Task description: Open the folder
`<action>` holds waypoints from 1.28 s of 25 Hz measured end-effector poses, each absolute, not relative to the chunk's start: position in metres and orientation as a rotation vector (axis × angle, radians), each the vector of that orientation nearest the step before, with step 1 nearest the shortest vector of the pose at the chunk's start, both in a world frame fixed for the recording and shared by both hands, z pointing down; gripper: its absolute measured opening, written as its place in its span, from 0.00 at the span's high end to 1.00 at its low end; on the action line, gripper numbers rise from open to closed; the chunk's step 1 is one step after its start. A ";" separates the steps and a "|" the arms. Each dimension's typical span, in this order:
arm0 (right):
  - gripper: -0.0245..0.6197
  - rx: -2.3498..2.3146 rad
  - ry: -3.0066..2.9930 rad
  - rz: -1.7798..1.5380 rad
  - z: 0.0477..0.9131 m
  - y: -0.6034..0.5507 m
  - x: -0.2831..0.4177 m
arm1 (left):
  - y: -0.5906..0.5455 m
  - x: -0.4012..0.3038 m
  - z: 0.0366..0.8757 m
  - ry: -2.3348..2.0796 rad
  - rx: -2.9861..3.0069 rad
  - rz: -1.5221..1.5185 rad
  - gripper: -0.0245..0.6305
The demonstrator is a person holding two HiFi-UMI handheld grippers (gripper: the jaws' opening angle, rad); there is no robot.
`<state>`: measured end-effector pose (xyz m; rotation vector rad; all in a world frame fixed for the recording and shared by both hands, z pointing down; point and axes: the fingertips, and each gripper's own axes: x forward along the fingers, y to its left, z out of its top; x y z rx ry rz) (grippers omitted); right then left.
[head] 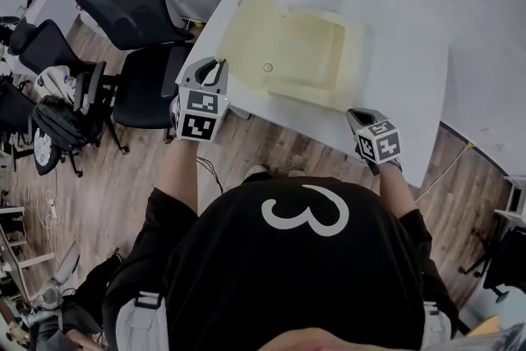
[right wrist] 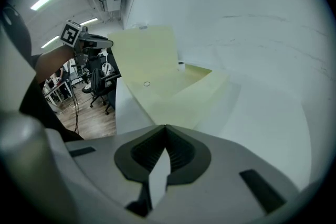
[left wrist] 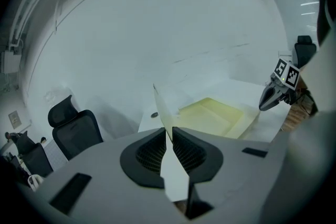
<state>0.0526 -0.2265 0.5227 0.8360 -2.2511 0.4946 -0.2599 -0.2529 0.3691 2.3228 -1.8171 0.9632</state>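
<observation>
Left gripper [left wrist: 169,131] fingers pinch the raised flap [head: 246,20], upper centre; right gripper [right wrist: 165,128] fingers clamp the folder [head: 312,53] corner on the bench [head: 407,82].

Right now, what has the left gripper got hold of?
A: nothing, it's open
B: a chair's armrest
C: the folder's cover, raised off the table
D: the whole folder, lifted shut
C: the left gripper is shut on the yellow cover, which stands up from the table.
</observation>
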 end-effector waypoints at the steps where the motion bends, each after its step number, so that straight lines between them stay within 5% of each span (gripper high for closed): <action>1: 0.92 0.843 -2.249 0.490 0.523 -0.227 0.052 | -0.254 -0.264 0.372 -1.813 2.325 0.952 0.92; 32: 0.92 1.419 -1.973 0.676 0.521 -0.232 0.048 | -0.292 -0.389 0.463 -1.372 2.284 0.603 0.88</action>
